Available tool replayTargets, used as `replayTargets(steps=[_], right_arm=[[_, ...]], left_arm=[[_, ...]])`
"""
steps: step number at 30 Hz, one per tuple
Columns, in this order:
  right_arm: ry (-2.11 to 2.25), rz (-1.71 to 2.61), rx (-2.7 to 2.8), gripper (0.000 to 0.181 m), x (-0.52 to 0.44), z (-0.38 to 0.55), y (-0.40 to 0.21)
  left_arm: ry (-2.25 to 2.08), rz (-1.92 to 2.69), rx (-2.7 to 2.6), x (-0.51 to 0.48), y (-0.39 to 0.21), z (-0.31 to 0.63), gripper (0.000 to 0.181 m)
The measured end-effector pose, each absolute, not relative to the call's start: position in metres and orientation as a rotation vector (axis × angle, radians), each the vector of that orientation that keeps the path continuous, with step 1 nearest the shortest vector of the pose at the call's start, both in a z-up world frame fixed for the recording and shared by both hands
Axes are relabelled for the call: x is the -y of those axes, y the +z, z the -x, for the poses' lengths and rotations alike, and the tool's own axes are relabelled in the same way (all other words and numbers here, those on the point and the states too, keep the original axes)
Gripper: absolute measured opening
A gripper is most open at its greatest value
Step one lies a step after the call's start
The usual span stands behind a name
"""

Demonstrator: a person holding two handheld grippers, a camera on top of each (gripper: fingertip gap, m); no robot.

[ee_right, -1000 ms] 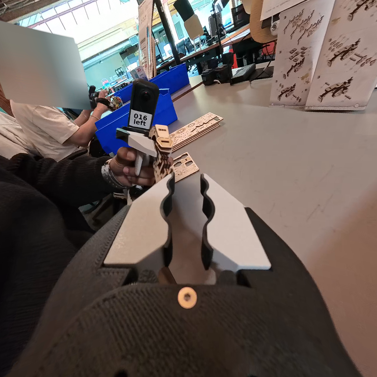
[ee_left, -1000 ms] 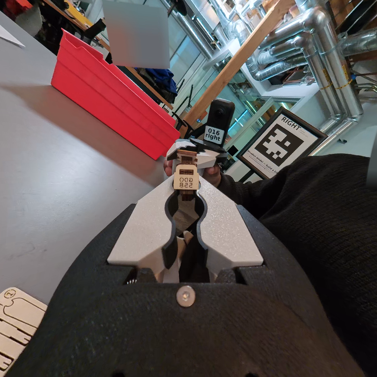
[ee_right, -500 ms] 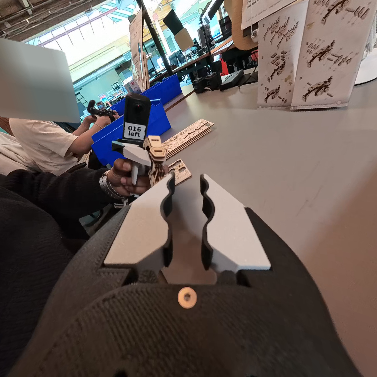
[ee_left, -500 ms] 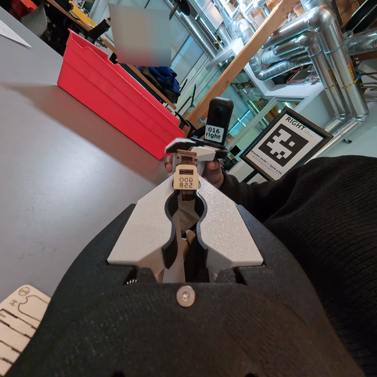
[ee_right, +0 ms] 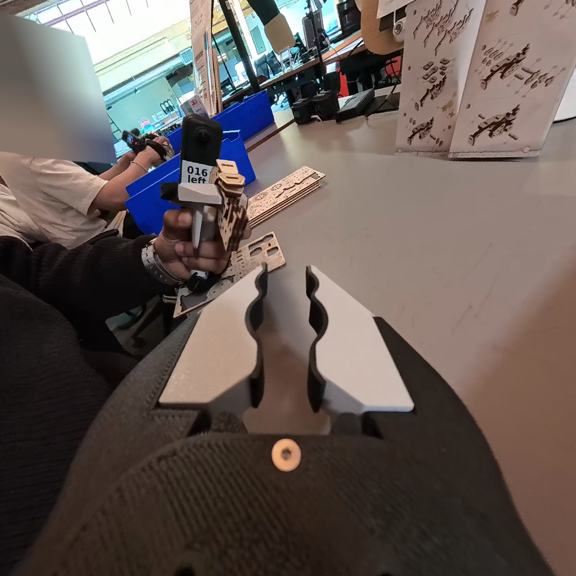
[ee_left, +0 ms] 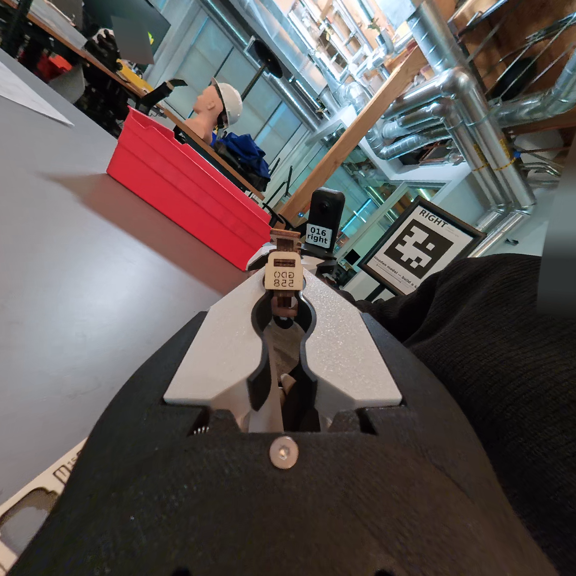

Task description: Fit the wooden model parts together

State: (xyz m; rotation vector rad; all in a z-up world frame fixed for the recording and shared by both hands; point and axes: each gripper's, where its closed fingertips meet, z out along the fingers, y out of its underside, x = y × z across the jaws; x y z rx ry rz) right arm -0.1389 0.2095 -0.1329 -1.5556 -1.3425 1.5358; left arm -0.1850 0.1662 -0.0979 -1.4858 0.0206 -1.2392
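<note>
Grey table (ee_right: pixel 436 249): one wooden model (ee_left: pixel 283 274) clamped at the left gripper (ee_left: pixel 284 288) tips; right gripper (ee_right: pixel 286 274) spread, empty; one cut-out sheet (ee_right: pixel 265 252) beyond its left jaw.

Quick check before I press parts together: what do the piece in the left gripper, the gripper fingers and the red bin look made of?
Wooden piece: thin pale plywood, it seems, with dark burnt-looking cut edges and matt faces. Left gripper fingers: pale grey speckled matt plastic, probably printed, with black inner pads that may be rubber. Red bin: smooth moulded plastic with a slight sheen, stepped walls.
</note>
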Motion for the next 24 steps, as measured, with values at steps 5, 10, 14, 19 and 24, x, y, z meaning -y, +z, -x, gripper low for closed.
replayTargets(steps=[5, 10, 14, 19, 24], right_arm=[[1.584, 1.559, 1.329, 0.023, -0.21, 0.137, -0.13], [1.635, 1.548, 1.334, 0.024, -0.205, 0.135, -0.126], [1.639, 1.552, 1.338, 0.024, -0.204, 0.135, -0.126], [1.634, 1.549, 1.334, 0.024, -0.204, 0.134, -0.125], [1.662, 1.541, 1.355, 0.024, -0.201, 0.141, -0.125]], left_arm=[[-1.242, 1.482, 0.012, -0.167, -0.1, 0.19, 0.006], [-1.259, 1.474, 0.028, -0.167, -0.099, 0.191, 0.006], [-1.273, 1.482, 0.024, -0.168, -0.101, 0.188, 0.006], [-1.294, 1.473, 0.025, -0.165, -0.099, 0.187, 0.006], [-1.281, 1.468, 0.048, -0.156, -0.099, 0.19, 0.006]])
